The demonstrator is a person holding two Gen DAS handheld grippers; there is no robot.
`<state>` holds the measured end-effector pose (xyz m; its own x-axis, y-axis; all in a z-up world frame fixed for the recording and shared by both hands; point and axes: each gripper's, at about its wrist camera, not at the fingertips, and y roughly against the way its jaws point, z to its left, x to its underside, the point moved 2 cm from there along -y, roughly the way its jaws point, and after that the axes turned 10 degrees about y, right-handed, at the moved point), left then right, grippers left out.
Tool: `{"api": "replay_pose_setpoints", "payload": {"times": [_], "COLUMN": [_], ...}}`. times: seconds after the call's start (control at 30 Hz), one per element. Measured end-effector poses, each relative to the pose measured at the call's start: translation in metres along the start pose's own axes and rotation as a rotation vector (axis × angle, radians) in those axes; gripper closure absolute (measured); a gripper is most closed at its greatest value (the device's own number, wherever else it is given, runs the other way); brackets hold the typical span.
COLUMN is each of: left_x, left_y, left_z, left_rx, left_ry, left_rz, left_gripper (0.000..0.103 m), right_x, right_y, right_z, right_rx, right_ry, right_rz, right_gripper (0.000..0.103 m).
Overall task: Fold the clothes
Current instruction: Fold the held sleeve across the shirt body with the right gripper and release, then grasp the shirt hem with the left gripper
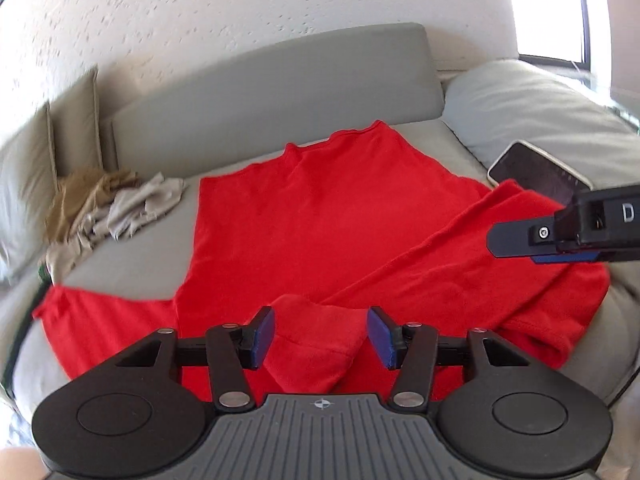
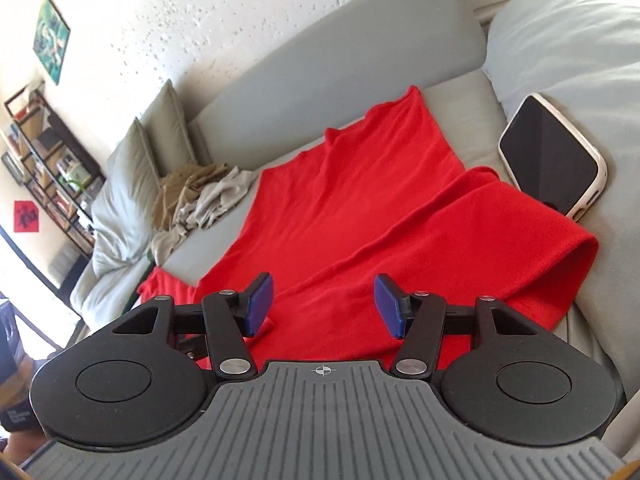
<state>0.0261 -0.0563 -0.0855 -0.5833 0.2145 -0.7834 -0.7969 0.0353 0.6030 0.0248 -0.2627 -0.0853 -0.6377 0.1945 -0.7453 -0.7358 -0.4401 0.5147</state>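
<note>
Sofa, both grippers low over garment.

garment on sofa, phone right

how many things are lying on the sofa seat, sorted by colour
red: 1, the red garment
beige or tan: 1 crumpled clothes pile; how many pieces it holds I cannot tell
black with white edge: 1, the phone
total: 3
</note>
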Motion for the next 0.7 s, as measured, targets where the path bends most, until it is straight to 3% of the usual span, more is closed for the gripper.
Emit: {"api": "replay_pose_setpoints", "payload": {"times": [0.17, 0.33, 0.37, 0.43, 0.47, 0.57, 0.63, 0.7], "left_x": [0.006, 0.01, 0.009, 0.007, 0.005, 0.0, -0.001, 0.004], "left_y": [-0.019, -0.025, -0.026, -0.029, -0.031, -0.026, -0.012, 0.005], "left_z": [-0.026, -0.021, -0.016, -0.003, 0.005, 0.03, 0.05, 0.084], "left_rx": [-0.029, -0.048, -0.048, -0.038, -0.029, 0.013, 0.021, 0.026], "left_ry": [-0.14, -0.105, -0.073, 0.012, 0.061, 0.211, 0.328, 0.554], "left_rz": [0.05, 0.047, 0.049, 0.067, 0.082, 0.068, 0.0, -0.086], "left_gripper": [0.056, 0.058, 0.061, 0.076, 0.092, 0.096, 0.097, 0.097], "right_x": [0.003, 0.003, 0.003, 0.004, 0.005, 0.007, 0.008, 0.008], "right_y": [-0.003, -0.003, -0.003, -0.005, -0.007, -0.011, -0.011, -0.011], "right_z": [-0.013, -0.022, -0.022, -0.022, -0.022, -0.022, -0.022, -0.023], "right_rx": [-0.014, -0.021, -0.022, -0.02, -0.018, -0.009, -0.001, -0.001], "right_ry": [-0.084, -0.132, -0.133, -0.13, -0.13, -0.131, -0.134, -0.137], "right_rz": [0.015, 0.009, 0.013, 0.029, 0.039, 0.066, 0.07, 0.064], "right_gripper": [0.044, 0.044, 0.044, 0.044, 0.044, 0.044, 0.044, 0.044]}}
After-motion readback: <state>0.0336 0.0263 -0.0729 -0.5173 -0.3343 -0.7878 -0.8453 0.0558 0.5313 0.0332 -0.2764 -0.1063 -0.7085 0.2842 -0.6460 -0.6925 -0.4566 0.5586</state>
